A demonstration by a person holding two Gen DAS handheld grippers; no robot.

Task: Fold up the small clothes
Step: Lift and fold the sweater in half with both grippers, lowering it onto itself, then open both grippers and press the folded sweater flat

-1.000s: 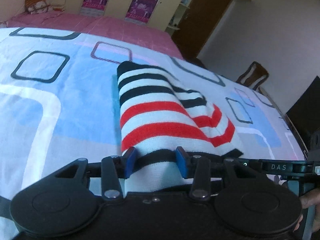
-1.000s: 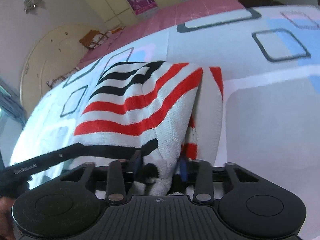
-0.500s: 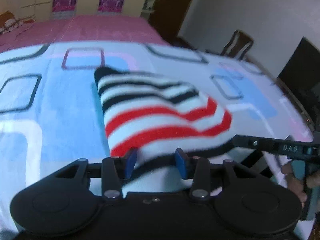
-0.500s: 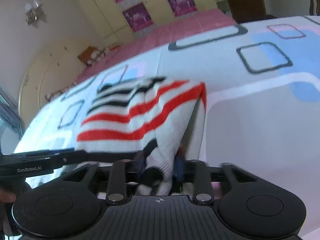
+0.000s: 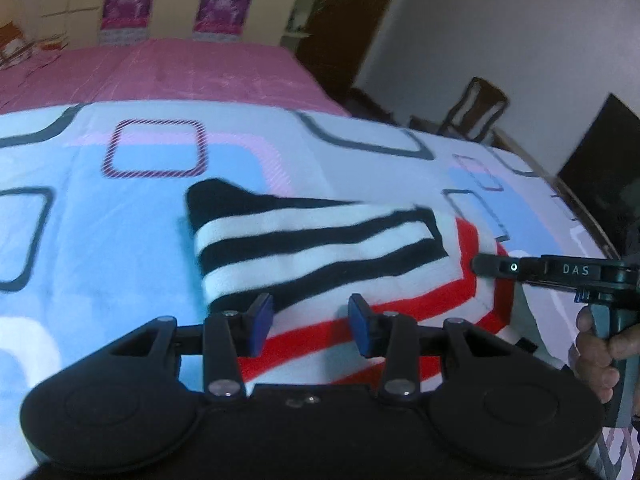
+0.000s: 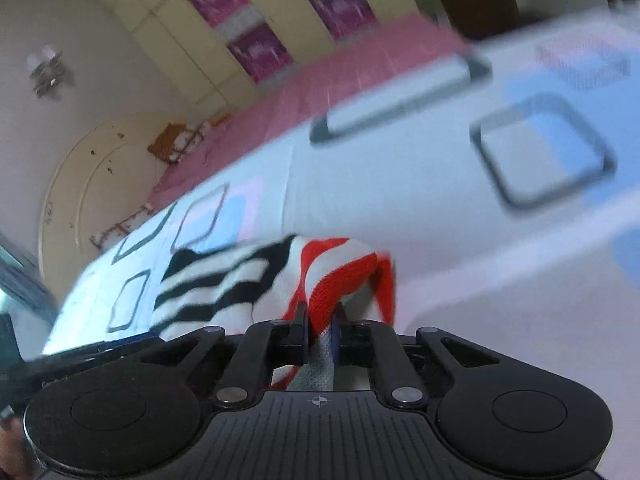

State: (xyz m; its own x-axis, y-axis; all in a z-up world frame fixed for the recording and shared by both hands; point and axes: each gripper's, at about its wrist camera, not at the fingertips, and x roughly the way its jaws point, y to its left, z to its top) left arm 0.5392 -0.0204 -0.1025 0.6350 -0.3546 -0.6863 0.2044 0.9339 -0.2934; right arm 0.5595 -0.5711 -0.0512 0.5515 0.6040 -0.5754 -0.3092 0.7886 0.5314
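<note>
A small knit garment with black, white and red stripes (image 5: pixel 320 248) lies folded over itself on the patterned bedsheet (image 5: pixel 120 208). My left gripper (image 5: pixel 310 320) hovers just above its near edge with its jaws apart and nothing between the blue pads. My right gripper (image 6: pixel 320 320) is shut on a red-striped edge of the garment (image 6: pixel 224 280) and holds that edge lifted. The right gripper also shows at the right of the left wrist view (image 5: pixel 492 266), over the garment's red stripes.
The pink bedspread (image 5: pixel 160 72) covers the far part of the bed. A wardrobe with purple posters (image 5: pixel 128 4) stands behind it. A chair (image 5: pixel 476 108) and a dark screen (image 5: pixel 604 168) stand past the bed's right edge.
The garment's near edge has been carried forward over itself, so black stripes now lie on top. My left gripper has let go of the cloth. My right gripper has shut tighter on it.
</note>
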